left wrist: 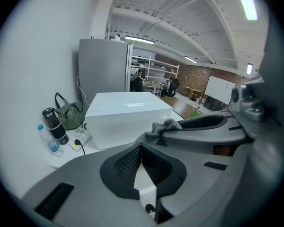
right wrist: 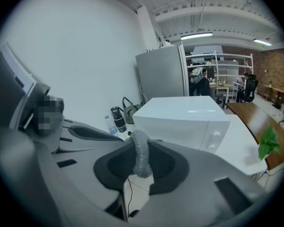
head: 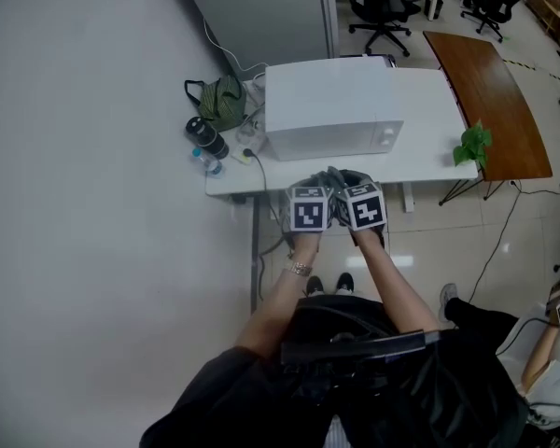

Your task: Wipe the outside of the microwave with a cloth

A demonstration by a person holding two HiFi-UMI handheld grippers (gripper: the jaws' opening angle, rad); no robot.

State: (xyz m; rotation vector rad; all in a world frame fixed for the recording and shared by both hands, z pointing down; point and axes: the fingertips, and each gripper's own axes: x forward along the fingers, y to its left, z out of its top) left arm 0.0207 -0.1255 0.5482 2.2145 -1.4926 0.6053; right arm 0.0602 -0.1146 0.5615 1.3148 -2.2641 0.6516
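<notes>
Head view: white box-shaped microwave (head: 331,105) standing on the white rectangular counter (head: 429,143), door and control knobs facing the person. Crumpled grey cloth (right wrist: 141,161) sits in front of the microwave, near the counter's front edge and apart from the oven's front. It is clamped in the right hand-held gripper (right wrist: 142,148), whose dark pads close on it from both sides, with a fold sticking up above them. Left hand-held gripper (left wrist: 141,148) is just beside the right one. Its jaws meet at the tips with nothing between them, and the cloth (left wrist: 158,128) shows to its right. Their marker cubes are side by side, nearly touching.

Left of the microwave on the counter: a green fabric handbag (head: 219,101), a black cylindrical flask (head: 207,138) and a small clear water bottle with a blue cap (head: 208,163). At the counter's right end is a green leafy plant (head: 473,145), with a long brown wooden table (head: 490,91) beyond it. A tall grey metal cabinet (head: 261,12) stands behind the microwave.
</notes>
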